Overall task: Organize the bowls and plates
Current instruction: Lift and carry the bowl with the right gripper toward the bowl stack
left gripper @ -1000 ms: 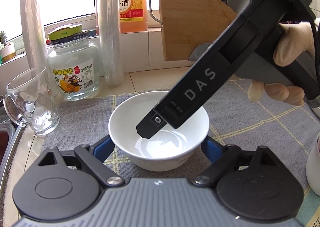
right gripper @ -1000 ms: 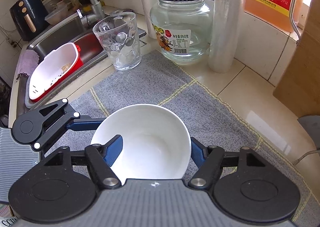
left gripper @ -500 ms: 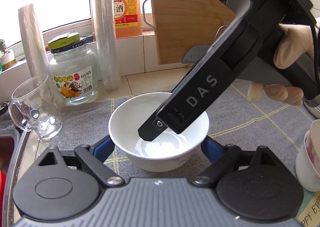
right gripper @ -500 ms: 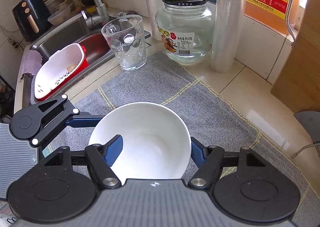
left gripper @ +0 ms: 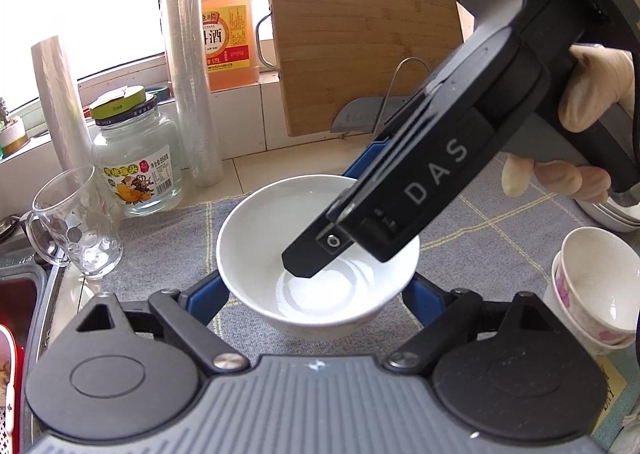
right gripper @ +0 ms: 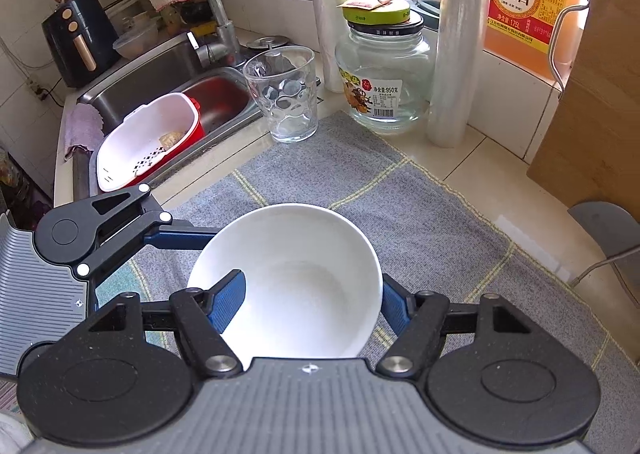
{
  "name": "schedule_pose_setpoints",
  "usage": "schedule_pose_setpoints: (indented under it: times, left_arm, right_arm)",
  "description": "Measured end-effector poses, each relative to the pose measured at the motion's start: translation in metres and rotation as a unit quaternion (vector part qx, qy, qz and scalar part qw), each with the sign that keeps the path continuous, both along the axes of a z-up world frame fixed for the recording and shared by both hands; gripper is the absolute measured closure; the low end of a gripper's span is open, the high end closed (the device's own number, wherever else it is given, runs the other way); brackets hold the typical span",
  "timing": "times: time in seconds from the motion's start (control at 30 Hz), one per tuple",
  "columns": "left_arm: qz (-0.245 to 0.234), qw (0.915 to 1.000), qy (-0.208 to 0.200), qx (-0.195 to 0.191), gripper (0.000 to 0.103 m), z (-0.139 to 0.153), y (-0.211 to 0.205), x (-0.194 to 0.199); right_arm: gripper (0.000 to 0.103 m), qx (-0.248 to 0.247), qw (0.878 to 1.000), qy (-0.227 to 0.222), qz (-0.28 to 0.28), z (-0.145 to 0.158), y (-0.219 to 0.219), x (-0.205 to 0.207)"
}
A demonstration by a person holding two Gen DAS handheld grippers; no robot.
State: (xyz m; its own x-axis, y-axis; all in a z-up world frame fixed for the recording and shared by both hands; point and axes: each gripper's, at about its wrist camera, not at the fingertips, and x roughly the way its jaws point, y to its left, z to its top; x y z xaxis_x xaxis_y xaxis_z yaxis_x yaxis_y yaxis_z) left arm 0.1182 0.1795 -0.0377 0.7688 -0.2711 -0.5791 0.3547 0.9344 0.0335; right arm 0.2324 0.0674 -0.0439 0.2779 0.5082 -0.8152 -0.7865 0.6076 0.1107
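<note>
right gripper [right gripper: 308, 304] | fingers [right gripper: 228, 300] straddle white bowl [right gripper: 292, 278] rim | grey mat [right gripper: 420, 213]
</note>
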Motion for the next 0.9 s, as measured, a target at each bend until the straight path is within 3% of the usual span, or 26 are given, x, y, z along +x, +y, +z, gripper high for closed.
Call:
schedule_pose_setpoints:
  times: [0.9]
  left_arm:
    - [-0.069,0.9974,0.002,0.019,0.011,0.024,-0.062,-0.075]
  right_arm:
    - [0.026,0.042,0.998,-0.010,-0.036,0.021,-0.090,-0.091]
